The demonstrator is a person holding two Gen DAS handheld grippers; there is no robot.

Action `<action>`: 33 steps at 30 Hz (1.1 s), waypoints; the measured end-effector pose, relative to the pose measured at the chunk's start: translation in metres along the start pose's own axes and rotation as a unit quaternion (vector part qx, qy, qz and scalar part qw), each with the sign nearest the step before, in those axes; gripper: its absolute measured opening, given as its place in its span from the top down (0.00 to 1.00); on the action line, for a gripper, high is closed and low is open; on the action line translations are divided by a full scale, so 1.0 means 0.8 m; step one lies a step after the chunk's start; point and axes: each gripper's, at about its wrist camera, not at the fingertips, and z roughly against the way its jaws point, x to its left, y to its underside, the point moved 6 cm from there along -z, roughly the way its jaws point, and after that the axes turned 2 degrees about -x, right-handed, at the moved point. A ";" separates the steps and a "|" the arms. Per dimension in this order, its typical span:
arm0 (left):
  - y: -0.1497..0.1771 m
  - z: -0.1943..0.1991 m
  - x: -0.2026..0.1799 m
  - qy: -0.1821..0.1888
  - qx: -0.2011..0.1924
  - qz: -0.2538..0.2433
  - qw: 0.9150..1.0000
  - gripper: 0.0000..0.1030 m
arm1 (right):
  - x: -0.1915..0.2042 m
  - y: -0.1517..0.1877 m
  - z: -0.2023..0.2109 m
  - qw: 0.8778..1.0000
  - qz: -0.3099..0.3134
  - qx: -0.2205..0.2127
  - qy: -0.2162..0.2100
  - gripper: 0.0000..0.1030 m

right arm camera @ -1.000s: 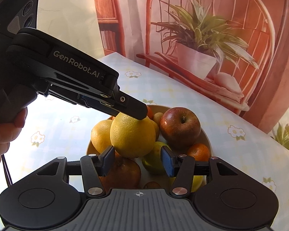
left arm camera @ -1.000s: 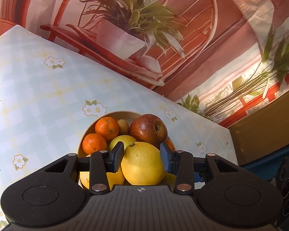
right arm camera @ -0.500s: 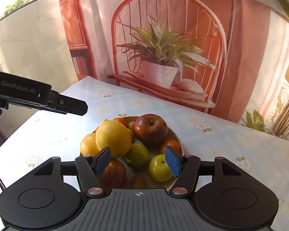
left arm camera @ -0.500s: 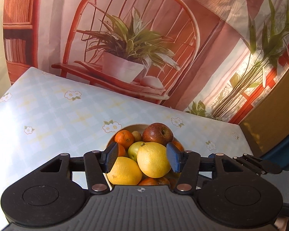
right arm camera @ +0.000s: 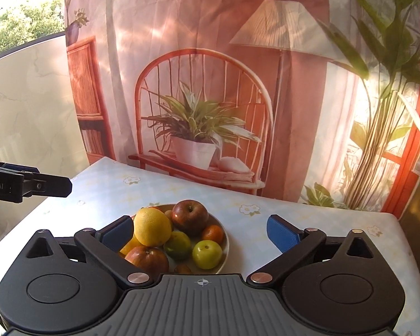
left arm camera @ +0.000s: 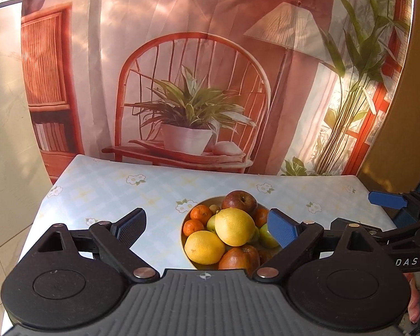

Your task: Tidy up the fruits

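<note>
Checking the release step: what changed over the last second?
Left gripper let go of the big yellow citrus, opened wide and backed away from the bowl. Right gripper also opened wider and backed off. The citrus now rests on top of the pile; the other fruit stayed put.

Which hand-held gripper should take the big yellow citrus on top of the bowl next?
Left, probably. Both are open and empty, but the citrus sits nearer the middle of the left hand-held gripper; the right hand-held gripper has it beside one finger.
</note>
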 end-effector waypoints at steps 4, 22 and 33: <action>0.002 0.034 -0.011 0.001 -0.015 -0.008 1.000 0.06 | 0.000 -0.003 0.035 1.000 -0.006 -0.018 0.008 0.00; 0.011 0.135 -0.043 -0.015 -0.085 -0.042 0.995 0.06 | -0.002 0.003 0.139 0.997 -0.061 -0.047 0.011 0.00; 0.012 0.150 -0.044 -0.034 -0.102 -0.044 0.993 0.06 | 0.000 -0.003 0.156 0.996 -0.064 -0.065 0.022 0.00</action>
